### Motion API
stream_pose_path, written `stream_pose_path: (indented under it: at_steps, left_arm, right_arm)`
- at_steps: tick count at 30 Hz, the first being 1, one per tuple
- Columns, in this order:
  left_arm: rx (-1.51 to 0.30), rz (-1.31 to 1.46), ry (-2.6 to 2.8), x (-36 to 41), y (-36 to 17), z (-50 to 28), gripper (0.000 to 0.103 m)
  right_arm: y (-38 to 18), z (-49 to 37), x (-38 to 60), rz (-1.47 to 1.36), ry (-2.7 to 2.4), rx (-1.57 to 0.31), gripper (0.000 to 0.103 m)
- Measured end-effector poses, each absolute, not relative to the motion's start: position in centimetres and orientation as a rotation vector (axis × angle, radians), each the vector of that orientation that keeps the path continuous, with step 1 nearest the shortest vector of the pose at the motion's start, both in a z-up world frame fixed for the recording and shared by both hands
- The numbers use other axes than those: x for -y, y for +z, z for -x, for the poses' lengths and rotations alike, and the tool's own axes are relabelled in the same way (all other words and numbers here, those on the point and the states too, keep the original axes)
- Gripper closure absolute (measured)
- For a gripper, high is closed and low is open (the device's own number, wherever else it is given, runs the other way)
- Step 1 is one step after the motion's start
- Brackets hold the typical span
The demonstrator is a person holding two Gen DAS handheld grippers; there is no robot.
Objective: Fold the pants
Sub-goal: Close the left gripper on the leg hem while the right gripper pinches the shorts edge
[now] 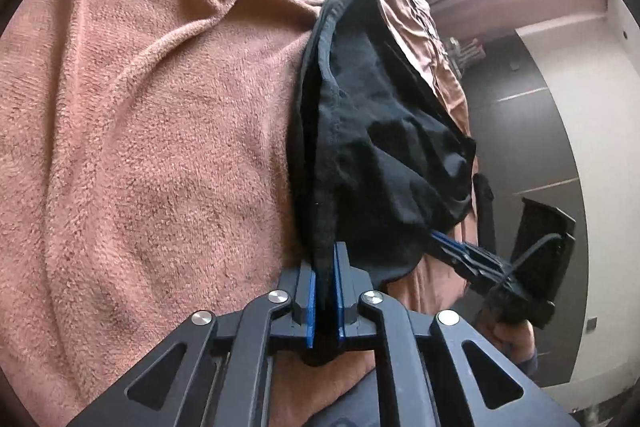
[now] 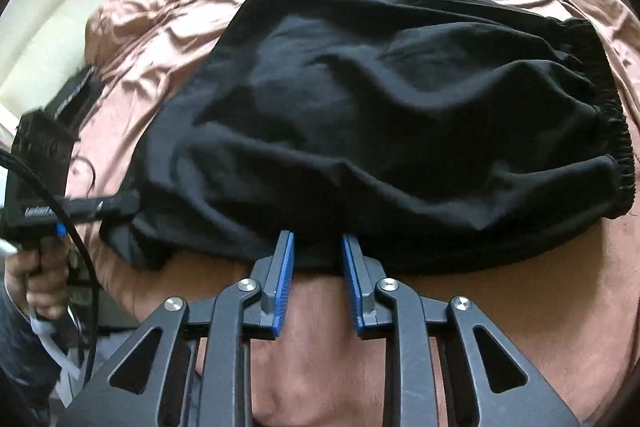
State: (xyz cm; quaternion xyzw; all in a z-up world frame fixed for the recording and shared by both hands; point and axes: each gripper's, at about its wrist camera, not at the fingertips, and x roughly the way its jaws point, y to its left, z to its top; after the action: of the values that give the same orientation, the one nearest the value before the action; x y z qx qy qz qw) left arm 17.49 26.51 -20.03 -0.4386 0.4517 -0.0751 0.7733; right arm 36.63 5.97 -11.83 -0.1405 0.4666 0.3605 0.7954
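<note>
Black pants (image 2: 380, 131) lie bunched on a brown towel (image 1: 140, 147) spread over a bed, their elastic waistband at the right in the right wrist view. Left gripper (image 1: 325, 263) is clamped on the near edge of the cloth, blue pads pressed together with fabric between them. Right gripper (image 2: 318, 247) has its jaws apart, both tips at the near hem, a fold of cloth lying between them unpinched.
</note>
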Motion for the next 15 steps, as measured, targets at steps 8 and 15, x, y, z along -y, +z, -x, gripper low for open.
stream_pose_path:
  at_steps: [8,15]
  left_arm:
    - [-0.933,0.980,-0.128,-26.8,-19.3,-17.0,0.096]
    - [-0.903,1.030,-0.081,-27.0,-19.3,-16.6,0.096]
  right_arm:
    - [-7.4,-37.1,-6.4,0.239,0.797,-0.912,0.082]
    - [-10.1,-39.8,-9.0,0.266,0.722,-0.987,0.082]
